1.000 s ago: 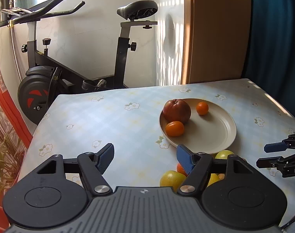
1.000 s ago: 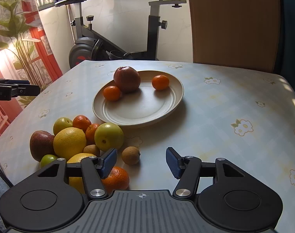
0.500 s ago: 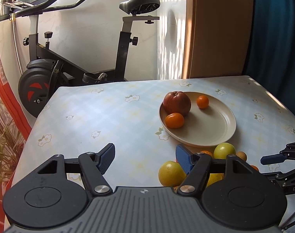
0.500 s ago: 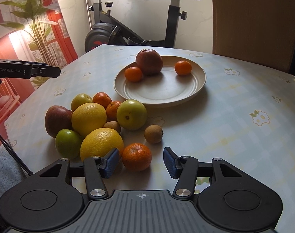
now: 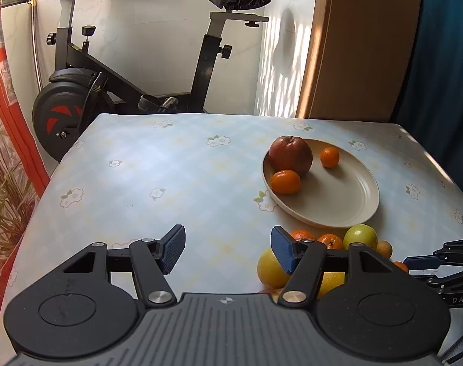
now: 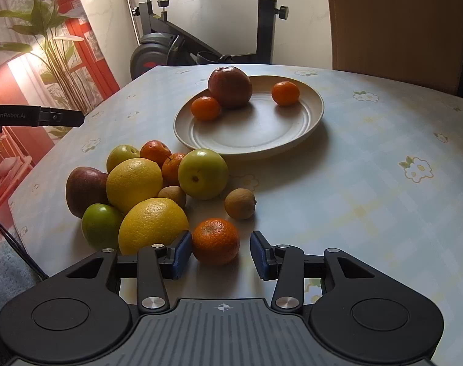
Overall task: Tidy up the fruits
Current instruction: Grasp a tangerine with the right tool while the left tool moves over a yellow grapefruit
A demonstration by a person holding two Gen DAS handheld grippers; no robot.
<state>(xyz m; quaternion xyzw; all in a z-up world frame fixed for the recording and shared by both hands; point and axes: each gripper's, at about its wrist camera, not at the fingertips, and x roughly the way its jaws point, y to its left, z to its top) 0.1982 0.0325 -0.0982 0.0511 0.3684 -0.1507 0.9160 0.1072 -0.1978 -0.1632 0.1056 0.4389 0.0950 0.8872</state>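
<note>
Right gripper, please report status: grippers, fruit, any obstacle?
Right gripper closing around loose mandarin, pads not yet touching. Left gripper closing, empty. Plate route clear.

My right hand-held gripper [image 6: 220,254] tilts down toward the surface [image 6: 368,189], its jaws closing around a tangerine [image 6: 215,240] that sits between the pads without being pressed. My left hand-held gripper [image 5: 228,251] also points downward, its jaws closing on nothing.
</note>
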